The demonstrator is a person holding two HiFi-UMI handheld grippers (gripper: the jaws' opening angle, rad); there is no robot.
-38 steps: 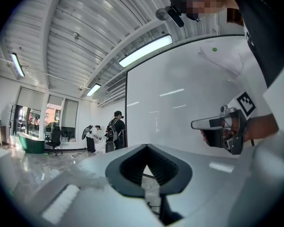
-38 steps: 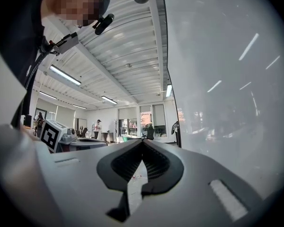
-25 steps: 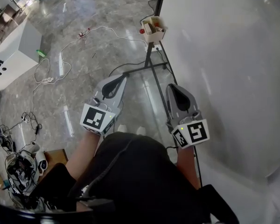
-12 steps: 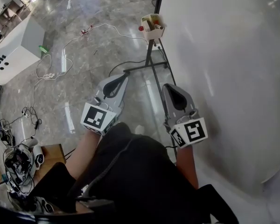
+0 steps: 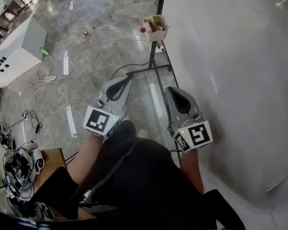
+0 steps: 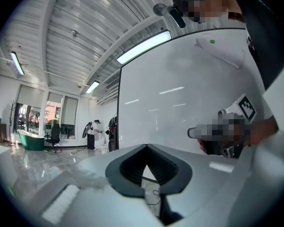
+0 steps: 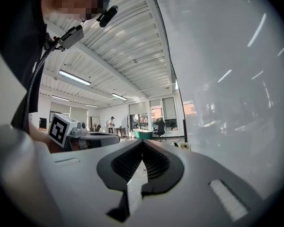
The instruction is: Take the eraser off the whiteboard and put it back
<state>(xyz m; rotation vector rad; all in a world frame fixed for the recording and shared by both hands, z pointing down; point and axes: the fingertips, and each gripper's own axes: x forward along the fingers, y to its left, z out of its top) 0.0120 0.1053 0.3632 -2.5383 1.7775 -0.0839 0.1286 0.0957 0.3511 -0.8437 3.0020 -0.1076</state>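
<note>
The whiteboard (image 5: 230, 56) fills the right of the head view, its surface bare and glossy; I cannot make out an eraser on it. A small cream box (image 5: 155, 28) with a red item beside it hangs on the board's frame ahead. My left gripper (image 5: 120, 83) is held level over the floor, left of the board, jaws shut and empty (image 6: 146, 146). My right gripper (image 5: 175, 91) points the same way close beside the board's lower edge, jaws shut with nothing between them (image 7: 142, 142). The whiteboard (image 6: 180, 103) also stands ahead in the left gripper view.
The black stand legs (image 5: 149, 68) of the board cross the marble floor ahead. White cables (image 5: 62, 61) trail over the floor at left, near a white cabinet (image 5: 14, 51). A cluttered wooden stand (image 5: 48, 159) is at lower left. People stand far off in the hall (image 6: 95, 134).
Both grippers stay shut and almost where they were. In the head view the right gripper has drifted slightly left and the cream box sits a little higher in the picture.
</note>
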